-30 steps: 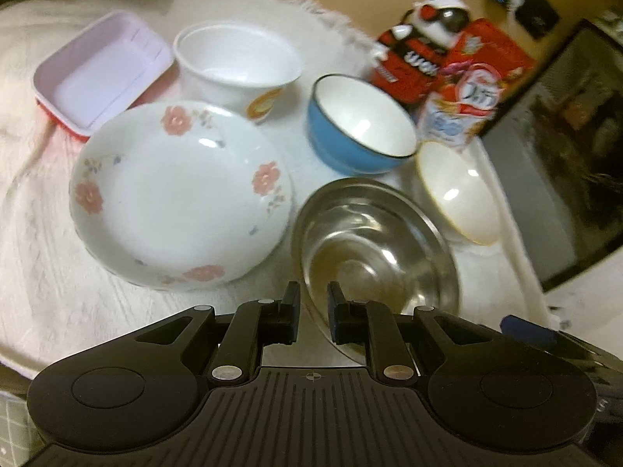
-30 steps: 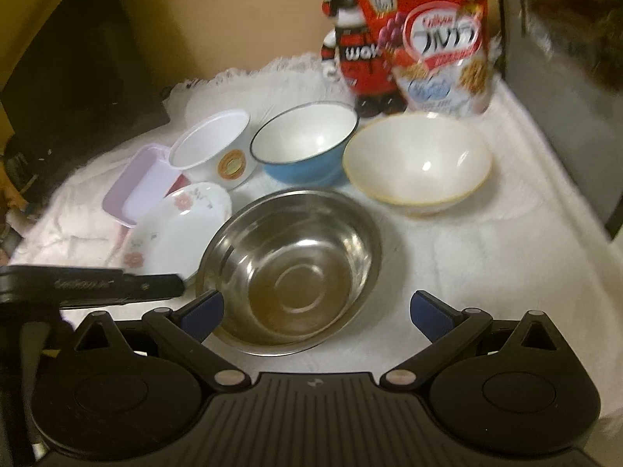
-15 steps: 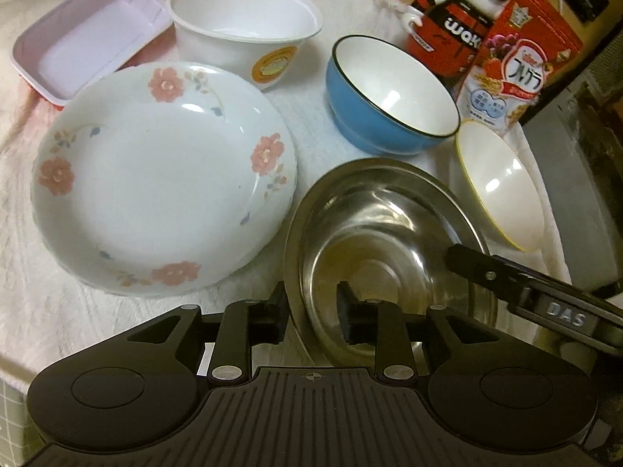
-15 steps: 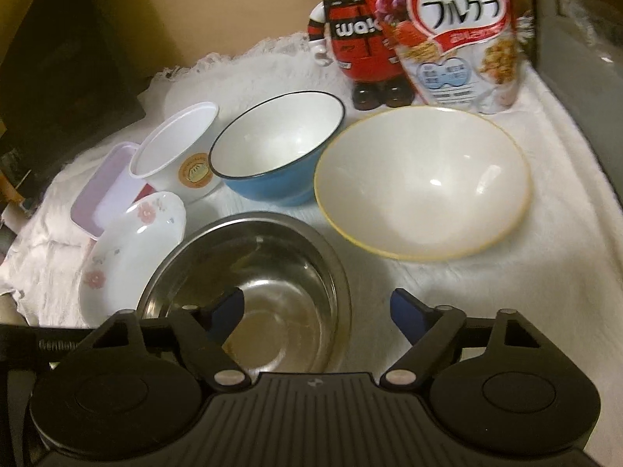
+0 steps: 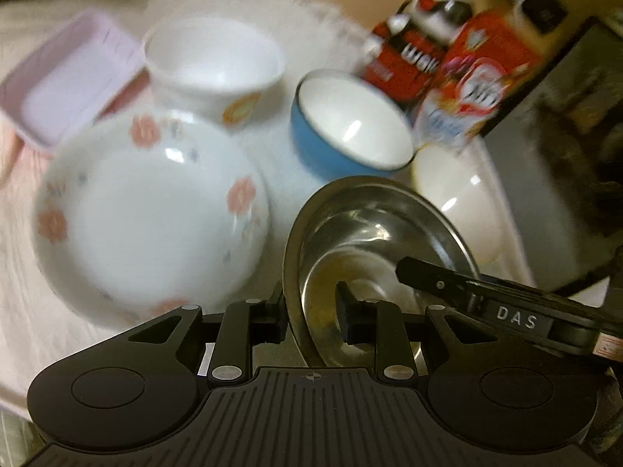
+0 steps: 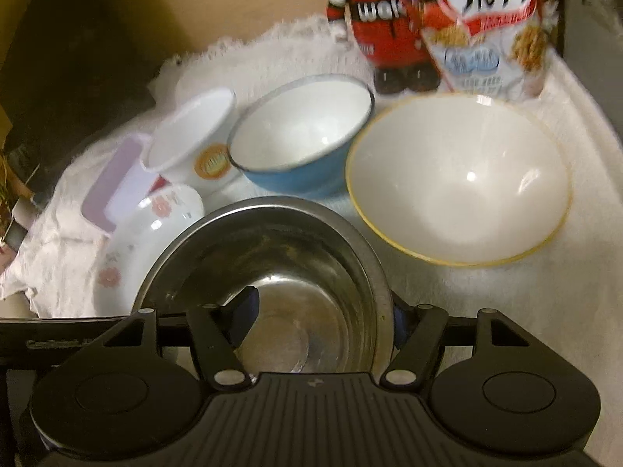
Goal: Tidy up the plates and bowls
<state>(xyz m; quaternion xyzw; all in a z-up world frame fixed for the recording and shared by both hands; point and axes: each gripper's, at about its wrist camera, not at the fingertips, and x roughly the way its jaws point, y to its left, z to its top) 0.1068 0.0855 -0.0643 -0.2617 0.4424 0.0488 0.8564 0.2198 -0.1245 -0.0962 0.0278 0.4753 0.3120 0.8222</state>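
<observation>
White fluffy cloth (image 6: 576, 124) covers the surface, and on it every dish sits separate, so by my judgement your sorting has barely begun: nothing is nested yet. From the right wrist view, the cream bowl (image 6: 459, 183) lies at two o'clock of the steel bowl (image 6: 272, 272), the floral plate (image 5: 148, 214) at nine, the blue bowl (image 6: 300, 136) at twelve, the white cup (image 6: 190, 136) and pink tray (image 5: 66, 93) at ten. Your left gripper (image 5: 311, 317) clenches the steel bowl's near-left rim while your right gripper (image 6: 319, 311) straddles its right wall, one finger inside, one outside; whether it truly presses I cannot tell.
</observation>
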